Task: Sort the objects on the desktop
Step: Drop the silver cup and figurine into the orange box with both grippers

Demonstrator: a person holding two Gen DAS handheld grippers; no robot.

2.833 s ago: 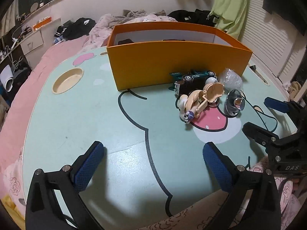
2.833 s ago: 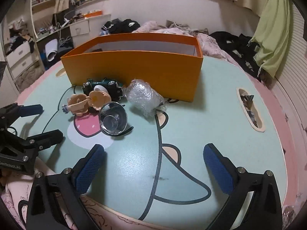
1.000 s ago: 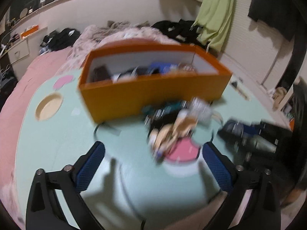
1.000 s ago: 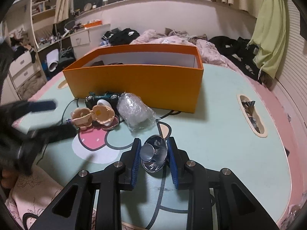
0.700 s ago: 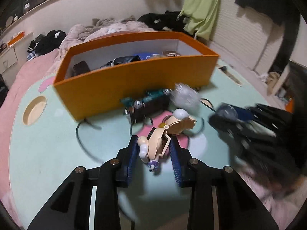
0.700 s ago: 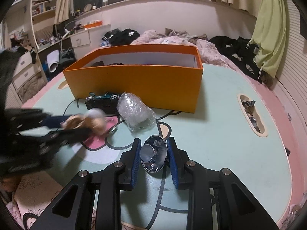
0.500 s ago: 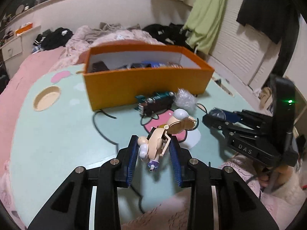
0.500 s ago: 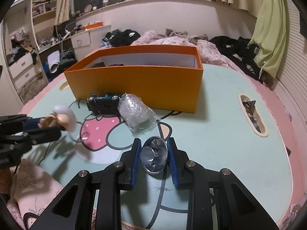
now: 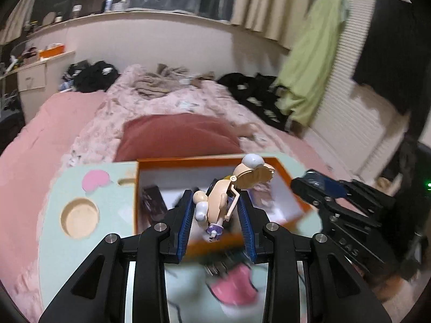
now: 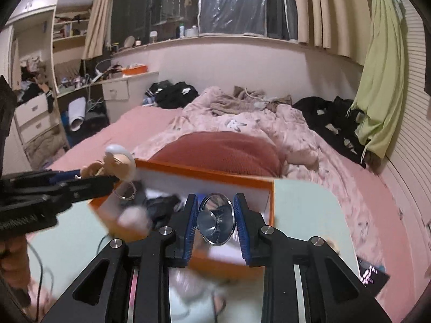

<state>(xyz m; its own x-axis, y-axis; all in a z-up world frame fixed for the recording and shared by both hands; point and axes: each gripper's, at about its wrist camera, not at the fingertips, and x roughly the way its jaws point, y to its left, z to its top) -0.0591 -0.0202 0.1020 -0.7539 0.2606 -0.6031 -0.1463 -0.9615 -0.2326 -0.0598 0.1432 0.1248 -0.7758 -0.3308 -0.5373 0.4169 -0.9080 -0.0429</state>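
Carrying both loads over the orange box (image 9: 212,161) makes sense: you have each toy lifted clear of the counter (image 9: 51,188) so it can drop straight in rather than be pushed over the wall.

Your left gripper (image 9: 215,215) has the tan doll figure (image 9: 223,196) between its blue pads. The jaws are narrow and opening at this moment, and the doll's body sits in the gap, with a pale limb against the left pad; whether the right pad touches it is hard to tell through the blur. The figure lies slanted, its round head with a pale cap reaching up toward the box's far rim, small purple-and-white feet pointing back at you.

Your right gripper (image 10: 215,222) has the shiny metal funnel-shaped cup (image 10: 215,222) between its pads, mouth facing the camera, rim edges meeting both pads. These jaws are also opening, so I judge the release has begun on both sides.

Inside the box you can make out dark items and a metal ring (image 10: 125,193), blurred. Seen from the left wrist, the right gripper's tips hang above the box's right-hand corner. Release looks safe only if each toy is truly past the near wall.
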